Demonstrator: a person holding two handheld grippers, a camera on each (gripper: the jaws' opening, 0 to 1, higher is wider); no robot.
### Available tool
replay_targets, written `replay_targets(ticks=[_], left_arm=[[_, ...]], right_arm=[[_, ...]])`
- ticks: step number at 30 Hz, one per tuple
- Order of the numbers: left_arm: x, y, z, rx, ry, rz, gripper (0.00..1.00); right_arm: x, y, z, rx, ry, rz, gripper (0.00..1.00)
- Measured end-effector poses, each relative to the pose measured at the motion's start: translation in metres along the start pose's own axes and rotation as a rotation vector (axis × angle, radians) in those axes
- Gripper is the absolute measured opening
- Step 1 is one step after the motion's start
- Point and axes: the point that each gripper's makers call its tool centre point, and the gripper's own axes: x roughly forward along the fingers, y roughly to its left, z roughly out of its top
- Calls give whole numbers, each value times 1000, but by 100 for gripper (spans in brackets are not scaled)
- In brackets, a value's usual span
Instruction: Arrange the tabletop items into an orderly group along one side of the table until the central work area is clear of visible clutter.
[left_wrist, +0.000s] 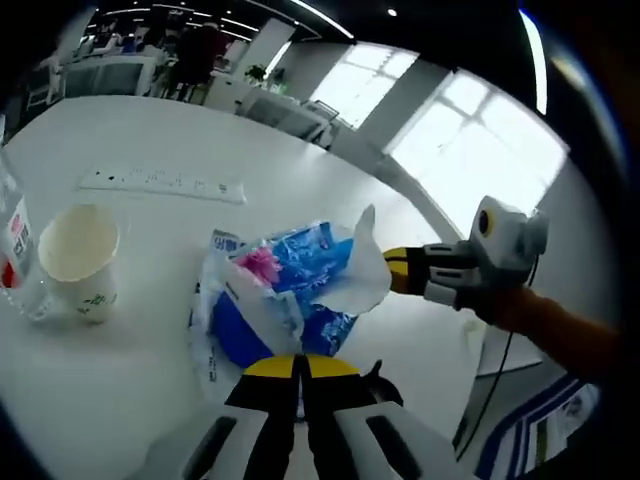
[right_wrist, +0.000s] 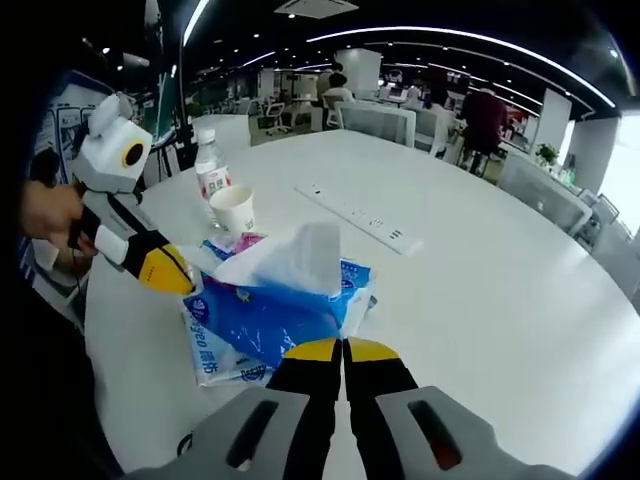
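A blue plastic tissue pack (left_wrist: 285, 300) (right_wrist: 262, 318) lies on the white table (left_wrist: 130, 380) (right_wrist: 470, 300), with a white tissue (left_wrist: 362, 268) (right_wrist: 292, 256) sticking up from it. My left gripper (left_wrist: 300, 366) (right_wrist: 166, 270) is shut at one end of the pack, its yellow tips on the wrapper. From the opposite end my right gripper (right_wrist: 343, 349) (left_wrist: 396, 270) is also shut, tips against the pack's edge beside the tissue. A paper cup (left_wrist: 80, 256) (right_wrist: 232, 209) stands next to a clear water bottle (left_wrist: 14, 255) (right_wrist: 209, 164), just beyond the pack.
A white power strip (left_wrist: 165, 183) (right_wrist: 362, 221) lies flat further out on the table. The table edge curves past on the right gripper's side (left_wrist: 470, 340). Desks, chairs and people stand in the office behind.
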Motion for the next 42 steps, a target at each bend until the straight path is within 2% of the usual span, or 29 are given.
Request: replay_targets(ticks=[4, 11, 22, 26, 32, 42], left_arm=[[8, -8, 7, 40, 19, -17, 0], [22, -21, 24, 98, 34, -51, 0], [53, -40, 44, 205, 104, -75, 0], [63, -42, 47, 228, 130, -77, 0], [76, -44, 48, 258, 159, -77, 0], [102, -51, 40, 263, 199, -99, 0]], right_arm=[[-12, -12, -3, 35, -9, -32, 0], [-29, -34, -2, 27, 2, -84, 0], [-41, -66, -14, 44, 22, -145, 0], [-42, -75, -19, 58, 30, -163, 0], [-33, -86, -39, 72, 65, -184, 0], [-31, -103, -60, 86, 106, -228, 0]])
